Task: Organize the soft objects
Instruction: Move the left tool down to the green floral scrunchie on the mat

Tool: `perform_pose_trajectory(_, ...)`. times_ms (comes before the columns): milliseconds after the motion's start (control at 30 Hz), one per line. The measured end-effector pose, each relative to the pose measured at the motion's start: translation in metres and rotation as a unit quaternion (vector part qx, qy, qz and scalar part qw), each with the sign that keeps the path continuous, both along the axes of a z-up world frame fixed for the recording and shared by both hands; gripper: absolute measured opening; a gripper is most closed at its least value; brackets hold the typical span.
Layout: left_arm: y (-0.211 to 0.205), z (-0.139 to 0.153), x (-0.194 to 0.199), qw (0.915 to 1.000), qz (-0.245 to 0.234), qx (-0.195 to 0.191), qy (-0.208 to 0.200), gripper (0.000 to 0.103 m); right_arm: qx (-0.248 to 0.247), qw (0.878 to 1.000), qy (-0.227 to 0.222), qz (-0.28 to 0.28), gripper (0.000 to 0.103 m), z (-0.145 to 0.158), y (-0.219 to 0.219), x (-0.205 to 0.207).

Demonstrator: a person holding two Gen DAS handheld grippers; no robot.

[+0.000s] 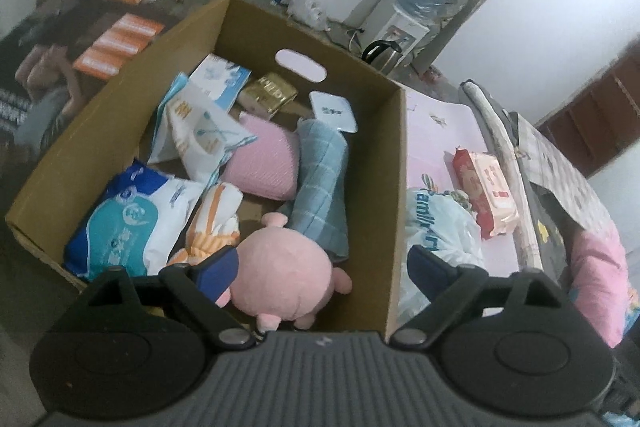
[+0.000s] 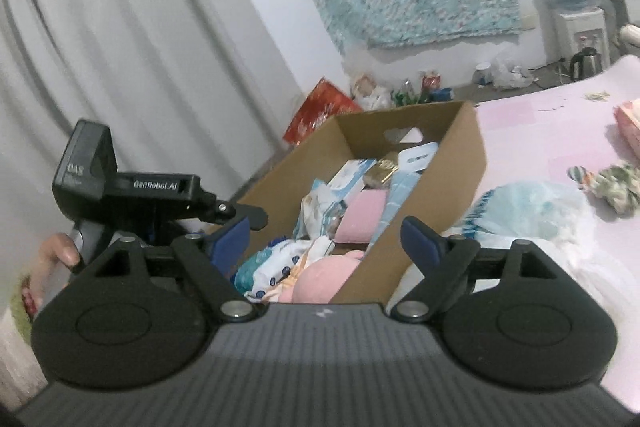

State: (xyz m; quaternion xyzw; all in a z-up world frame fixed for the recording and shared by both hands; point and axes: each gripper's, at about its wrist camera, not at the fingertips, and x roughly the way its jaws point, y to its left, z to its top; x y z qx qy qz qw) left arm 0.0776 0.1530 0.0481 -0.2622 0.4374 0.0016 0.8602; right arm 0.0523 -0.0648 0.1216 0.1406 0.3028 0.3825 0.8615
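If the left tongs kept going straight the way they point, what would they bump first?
Probably the pink plush toy. It lies in the cardboard box, right ahead of the open left tongs and nearest to them. The exact depth is hard to judge.

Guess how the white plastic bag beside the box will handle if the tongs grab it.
The white plastic bag looks thin and crumpled, so probably floppy and sagging from a pinch. Its film seems smooth, perhaps slippery. It looks puffy, likely light for its size.

pink plush toy (image 1: 282, 271) | underside hidden, perhaps a pig | package print blurred
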Motion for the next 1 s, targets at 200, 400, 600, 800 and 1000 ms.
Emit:
perform_pose_trajectory(200,-0.031,0.013,0.003,0.9977,-0.049,0.040,-0.024,0.095,0.024,0.999,0.018,-0.041,0.084,-0.013,-0.040,-0.009)
perform_pose_trajectory(400,-0.076,0.019,0.019,0.9902,-0.109,0.080,-0.036,0.096,0.058,0.993,0.032,-0.094,0.084,-0.030,-0.080,-0.006)
perform_pose_trajectory(600,-0.116,0.015,0.037,0.9817,-0.163,0.089,-0.039,0.096,0.075,0.985,0.060,-0.142,0.084,-0.056,-0.115,0.005)
perform_pose_trajectory(800,-0.158,0.015,0.056,0.9692,-0.201,0.137,-0.039,0.096,0.105,0.977,0.077,-0.169,0.084,-0.079,-0.138,0.014)
perform_pose_trajectory(1000,-0.203,0.014,0.076,0.9574,-0.232,0.166,-0.046,0.097,0.131,0.968,0.099,-0.190,0.084,-0.104,-0.166,0.030)
